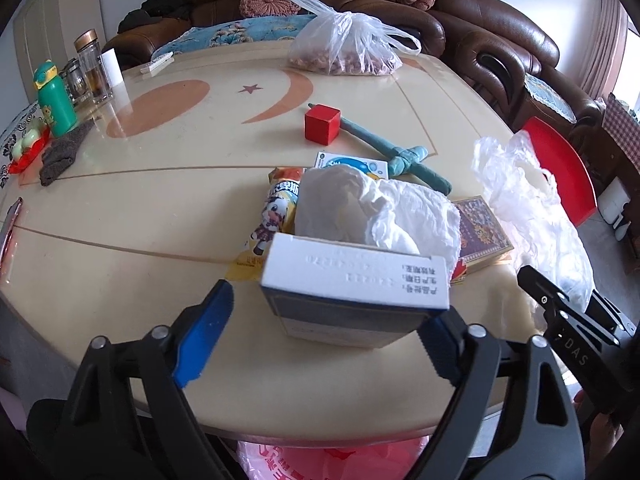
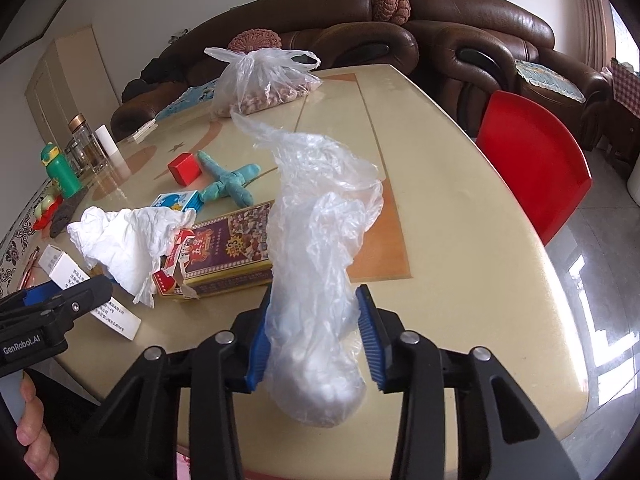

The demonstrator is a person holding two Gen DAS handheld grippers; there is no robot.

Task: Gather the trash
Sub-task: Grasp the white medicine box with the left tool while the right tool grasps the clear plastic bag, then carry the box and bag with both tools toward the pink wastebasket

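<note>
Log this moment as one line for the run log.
left gripper: open around white box | right gripper: closing on clear plastic bag

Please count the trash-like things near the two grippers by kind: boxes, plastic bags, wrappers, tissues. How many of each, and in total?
Boxes: 3 (white box, purple box, blue-white carton)
Plastic bags: 1 (crumpled clear bag)
Wrappers: 1 (snack wrapper)
Tissues: 1 (crumpled tissue)
Total: 6

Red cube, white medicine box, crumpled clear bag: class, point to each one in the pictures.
red cube [image 1: 322, 124], left wrist view, front face.
white medicine box [image 1: 352, 280], left wrist view, printed top face.
crumpled clear bag [image 2: 320, 280], right wrist view, middle between blue pads.
</note>
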